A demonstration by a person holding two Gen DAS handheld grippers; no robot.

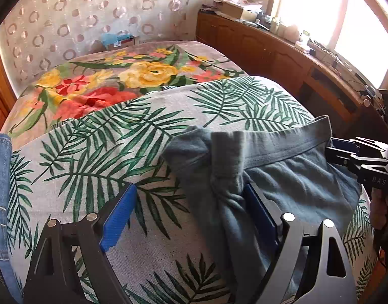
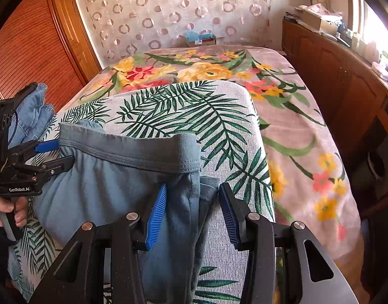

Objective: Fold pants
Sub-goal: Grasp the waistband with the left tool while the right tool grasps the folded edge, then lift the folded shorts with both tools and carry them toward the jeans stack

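As the pants (image 1: 282, 174) lie waistband-crosswise on the bed (image 1: 133, 131), the left gripper (image 1: 191, 217) stands spread at their left edge. The right gripper (image 2: 191, 215), half-spread, straddles the right edge, not visibly pinching

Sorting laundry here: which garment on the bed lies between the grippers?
The grey-blue pants with the elastic waistband; the denim jeans lie off at the bed's left edge.
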